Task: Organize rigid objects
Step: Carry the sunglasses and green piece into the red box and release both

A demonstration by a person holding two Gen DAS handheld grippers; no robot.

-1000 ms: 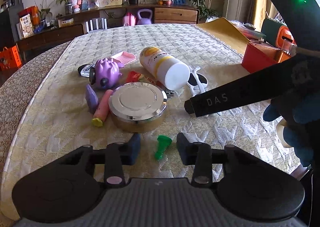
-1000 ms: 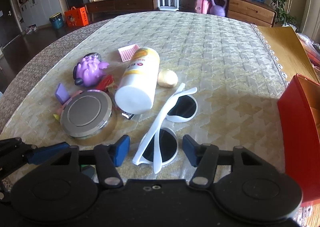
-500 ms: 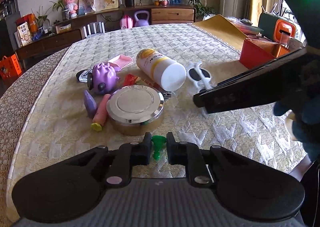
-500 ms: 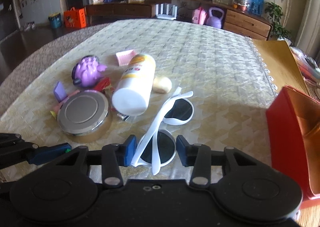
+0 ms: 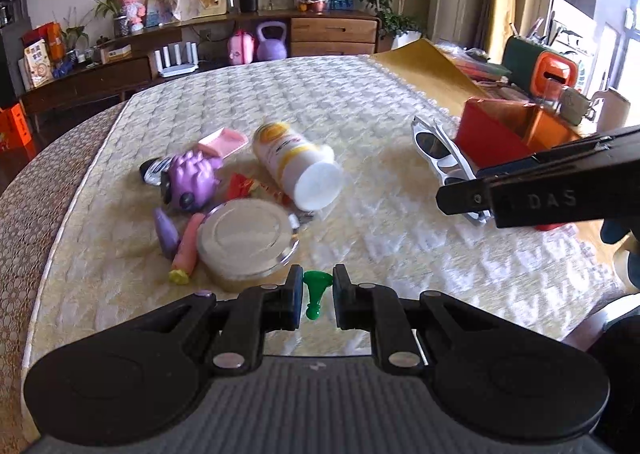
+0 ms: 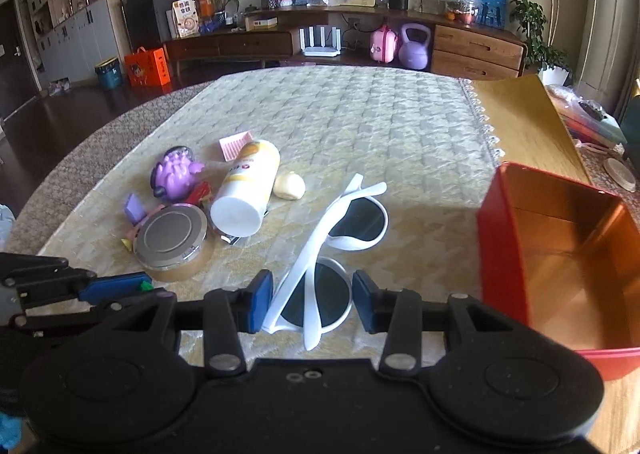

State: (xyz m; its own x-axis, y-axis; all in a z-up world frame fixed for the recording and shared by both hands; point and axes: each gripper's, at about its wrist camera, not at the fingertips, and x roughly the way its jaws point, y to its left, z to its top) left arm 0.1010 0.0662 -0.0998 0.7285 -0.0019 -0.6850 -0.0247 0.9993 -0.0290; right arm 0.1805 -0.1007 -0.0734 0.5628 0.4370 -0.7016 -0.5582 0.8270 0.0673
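Note:
My left gripper [image 5: 316, 296] is shut on a small green peg [image 5: 314, 290] and holds it just above the quilted table cover. White sunglasses [image 6: 320, 274] with dark lenses sit between the pads of my right gripper [image 6: 312, 300], which is shut on them. In the left wrist view the sunglasses [image 5: 440, 158] hang in the air off the right gripper's fingers [image 5: 464, 200], in front of an open red box [image 5: 492, 134]. That red box [image 6: 500, 254] stands just right of the right gripper.
A pile lies on the table's left half: a white and yellow bottle [image 5: 296, 162] on its side, a round metal tin [image 5: 244, 238], a purple toy [image 5: 192, 178], a pink tray [image 5: 224, 140] and an orange stick [image 5: 186, 246]. A pale lump [image 6: 290, 185] lies beside the bottle.
The left gripper shut on the green peg and rose a little. The right gripper shut on the sunglasses, lifted them off the table and carried them right, toward the red box.

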